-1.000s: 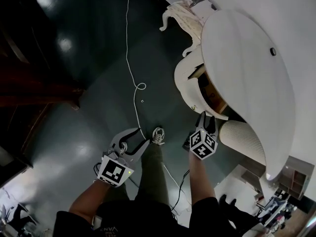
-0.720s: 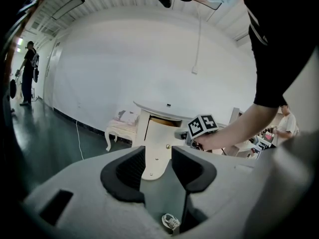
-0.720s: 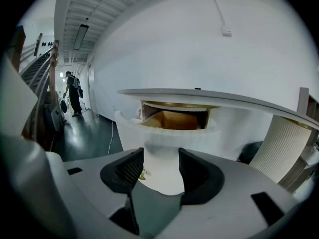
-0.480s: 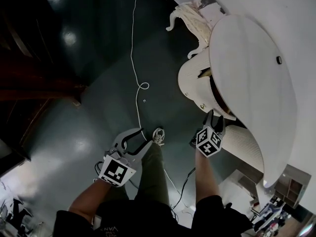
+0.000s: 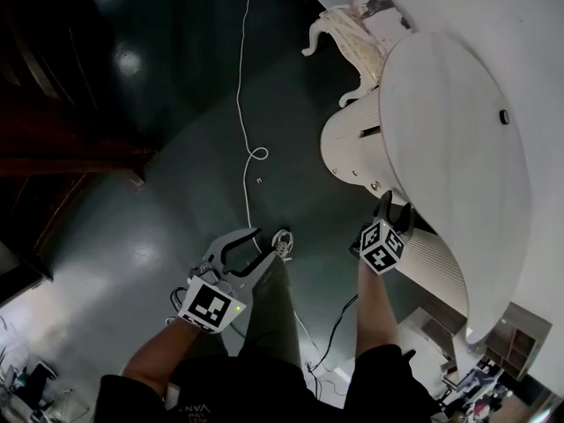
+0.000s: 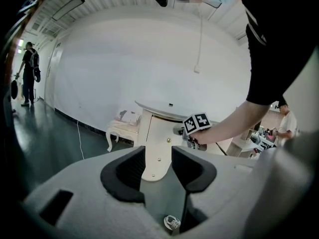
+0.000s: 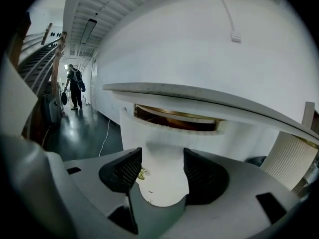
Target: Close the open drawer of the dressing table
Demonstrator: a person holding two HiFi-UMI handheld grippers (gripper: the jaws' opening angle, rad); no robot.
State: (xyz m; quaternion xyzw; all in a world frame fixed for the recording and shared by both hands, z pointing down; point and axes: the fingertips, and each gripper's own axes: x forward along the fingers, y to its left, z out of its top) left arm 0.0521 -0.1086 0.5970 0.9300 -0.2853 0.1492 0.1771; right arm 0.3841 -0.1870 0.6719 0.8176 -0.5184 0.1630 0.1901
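**drawerfan:** White-painted wood all over that dressing table point(image 5: 458, 148), so probably solid and not shifting under a shove. Drawer point(image 7: 164, 143) tucked under the front edge of the top, with a curved front and a brown slit of inside showing above it, so not quite home. Guessing fairly light, stiff, running straight on its slides.

**gripnerd:** Agreed, rigid box, nothing fragile. Glossy paint though, maybe a bit slippery for pads. Wouldn't bother pinching anything. Flat push on the middle of the curved front, square on, to avoid skewing and jamming.

**drawerfan:** Right gripper point(image 7: 162, 167) sitting right at that front, jaws wide and just been opening more. Front panel and the little gold knob point(image 7: 142, 174) in the gap, pads not clamping either as far as visible. Left gripper point(image 5: 251, 247) parked well off the table over the dark floor point(image 5: 176, 148), jaws apart, nothing in them.

**gripnerd:** Knob for pulling, really. Too small and smooth to be worth grabbing for a push. Could snag a jaw, so worth steering clear.
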